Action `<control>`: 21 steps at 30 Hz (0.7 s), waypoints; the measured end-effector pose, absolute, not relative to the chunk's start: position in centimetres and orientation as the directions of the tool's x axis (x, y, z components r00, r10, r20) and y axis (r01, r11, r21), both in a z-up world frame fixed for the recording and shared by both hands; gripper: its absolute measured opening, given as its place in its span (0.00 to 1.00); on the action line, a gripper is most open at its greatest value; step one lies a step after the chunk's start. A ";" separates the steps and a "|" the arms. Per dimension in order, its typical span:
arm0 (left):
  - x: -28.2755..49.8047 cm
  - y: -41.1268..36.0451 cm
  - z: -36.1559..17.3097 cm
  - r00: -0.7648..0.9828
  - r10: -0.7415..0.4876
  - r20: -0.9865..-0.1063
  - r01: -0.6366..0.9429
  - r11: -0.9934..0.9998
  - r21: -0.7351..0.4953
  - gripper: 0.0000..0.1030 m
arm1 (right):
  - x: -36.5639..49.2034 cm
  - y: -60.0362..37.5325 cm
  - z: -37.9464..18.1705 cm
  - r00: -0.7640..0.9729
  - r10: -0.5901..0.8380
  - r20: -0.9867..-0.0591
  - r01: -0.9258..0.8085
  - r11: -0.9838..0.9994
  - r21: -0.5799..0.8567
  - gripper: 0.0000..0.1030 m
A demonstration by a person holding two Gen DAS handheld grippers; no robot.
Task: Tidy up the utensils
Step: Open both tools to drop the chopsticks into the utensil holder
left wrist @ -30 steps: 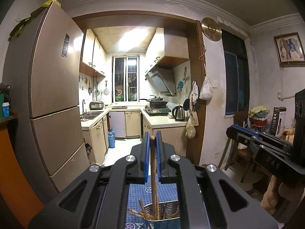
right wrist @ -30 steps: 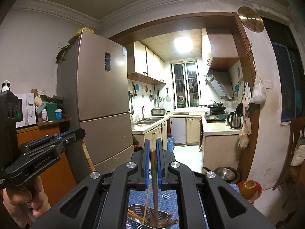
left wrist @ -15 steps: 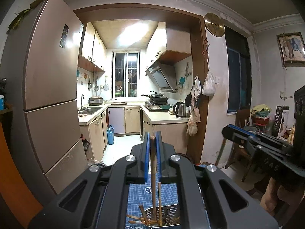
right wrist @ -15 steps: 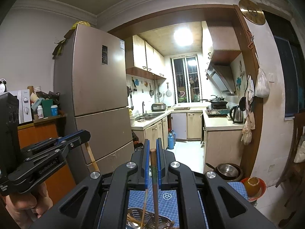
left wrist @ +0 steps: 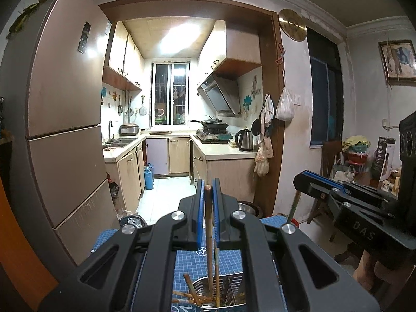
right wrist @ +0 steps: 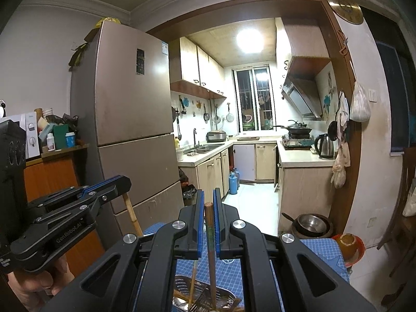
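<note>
My left gripper is shut on a wooden chopstick that stands upright, its lower end down in a metal utensil basket with several chopsticks. My right gripper has its jaws slightly apart around another chopstick that stands in the same basket. I cannot tell whether the right pads still touch it. Each gripper shows in the other's view: the right one with its chopstick, the left one with its chopstick.
The basket sits on a blue grid mat. A big fridge stands left, the kitchen doorway ahead. A metal bowl and an orange-rimmed bowl sit at the mat's far right. Chairs and clutter stand at the right.
Both grippers have lowered a little with their chopsticks over the basket. The right jaws have opened a small gap beside the chopstick.
</note>
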State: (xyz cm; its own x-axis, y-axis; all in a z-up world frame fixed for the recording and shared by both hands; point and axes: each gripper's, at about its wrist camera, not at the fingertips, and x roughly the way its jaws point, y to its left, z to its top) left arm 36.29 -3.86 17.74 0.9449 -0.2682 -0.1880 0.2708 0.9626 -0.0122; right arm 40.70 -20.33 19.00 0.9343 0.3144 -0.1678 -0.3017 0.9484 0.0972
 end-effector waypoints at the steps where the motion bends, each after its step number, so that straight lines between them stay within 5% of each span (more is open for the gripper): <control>1: 36.3 -3.9 17.6 0.945 -0.268 -0.190 0.271 0.963 -0.012 0.05 | 40.8 -20.4 18.8 0.934 0.314 -0.171 -0.302 0.949 0.097 0.07; 18: 36.8 -4.0 16.5 0.937 -0.270 -0.221 0.274 0.962 -0.013 0.06 | 40.8 -21.2 17.1 0.921 0.327 -0.211 -0.312 0.944 0.104 0.08; 21: 36.8 -4.0 16.5 0.937 -0.270 -0.220 0.274 0.962 -0.015 0.18 | 40.4 -21.5 17.1 0.923 0.325 -0.205 -0.308 0.945 0.108 0.19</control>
State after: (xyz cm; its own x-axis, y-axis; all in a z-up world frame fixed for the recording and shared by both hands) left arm 36.83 -3.96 16.53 0.9373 -0.2701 -0.2201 0.2736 0.9617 -0.0150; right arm 40.45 -21.51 17.14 0.9234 0.3246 -0.2050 -0.3084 0.9452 0.1076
